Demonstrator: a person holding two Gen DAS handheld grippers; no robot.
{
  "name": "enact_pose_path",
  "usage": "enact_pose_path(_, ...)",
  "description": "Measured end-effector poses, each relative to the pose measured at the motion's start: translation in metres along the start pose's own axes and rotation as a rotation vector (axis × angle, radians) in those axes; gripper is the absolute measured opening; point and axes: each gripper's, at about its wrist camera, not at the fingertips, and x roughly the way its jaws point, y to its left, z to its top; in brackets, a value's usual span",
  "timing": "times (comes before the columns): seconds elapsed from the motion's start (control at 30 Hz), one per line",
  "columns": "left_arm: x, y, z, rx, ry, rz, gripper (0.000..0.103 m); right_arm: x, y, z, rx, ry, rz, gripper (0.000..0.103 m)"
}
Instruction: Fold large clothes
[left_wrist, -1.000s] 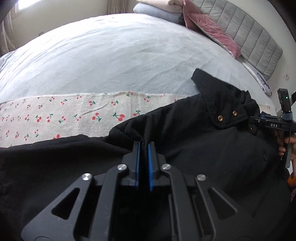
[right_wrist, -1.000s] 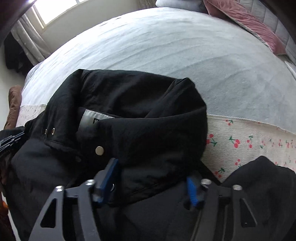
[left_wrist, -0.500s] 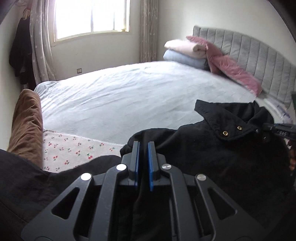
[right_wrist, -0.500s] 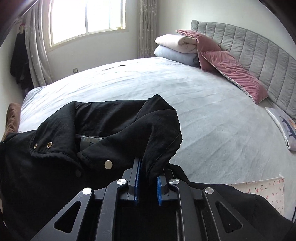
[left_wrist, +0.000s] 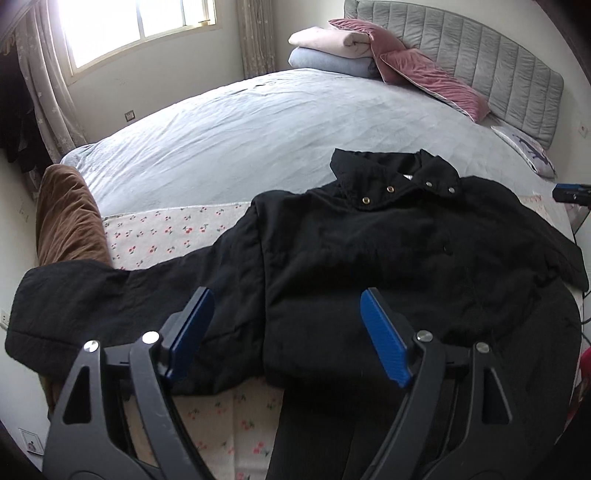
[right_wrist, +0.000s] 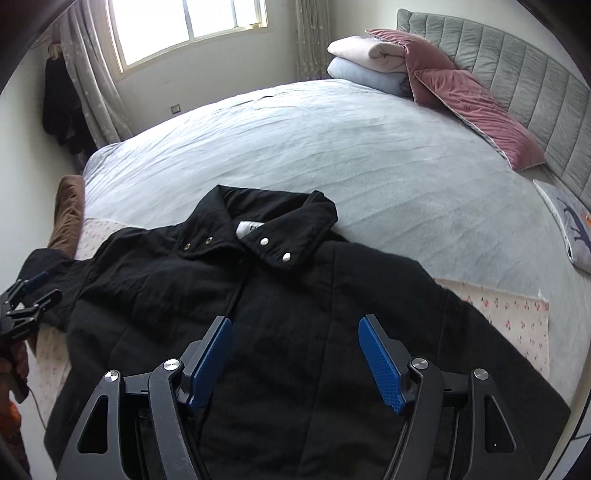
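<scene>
A black padded jacket (left_wrist: 388, 240) (right_wrist: 280, 314) lies spread face up on the bed, collar with metal snaps (right_wrist: 273, 236) toward the far side. One sleeve (left_wrist: 122, 295) stretches out to the left. My left gripper (left_wrist: 286, 310) hovers above the jacket's left half, its jaws opening with nothing between the blue pads. My right gripper (right_wrist: 295, 339) hangs over the jacket's chest, its jaws opening too, free of the cloth. In the right wrist view the left gripper (right_wrist: 27, 301) shows at the left edge.
The jacket rests on a cherry-print cloth (left_wrist: 166, 232) over a grey bedspread (right_wrist: 314, 147). Brown trousers (left_wrist: 62, 218) lie at the bed's left edge. Pink cushions (right_wrist: 476, 110), folded blankets (right_wrist: 365, 62) and a grey headboard (left_wrist: 498, 70) stand at the far right.
Both grippers let go of the black jacket, opened wide and rose away from it. The jacket now lies flat on the bed.
</scene>
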Motion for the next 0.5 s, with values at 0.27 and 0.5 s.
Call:
enact_pose_path(0.27,-0.101,0.013,-0.058,0.038,0.025,-0.01,0.098,-0.114,-0.002,-0.082,0.044,-0.036,0.047,0.085)
enact_pose_path(0.5,-0.133,0.041,-0.122,0.0,0.08,-0.048,0.098,-0.13,-0.013,-0.19,0.114,0.023,0.071,0.087)
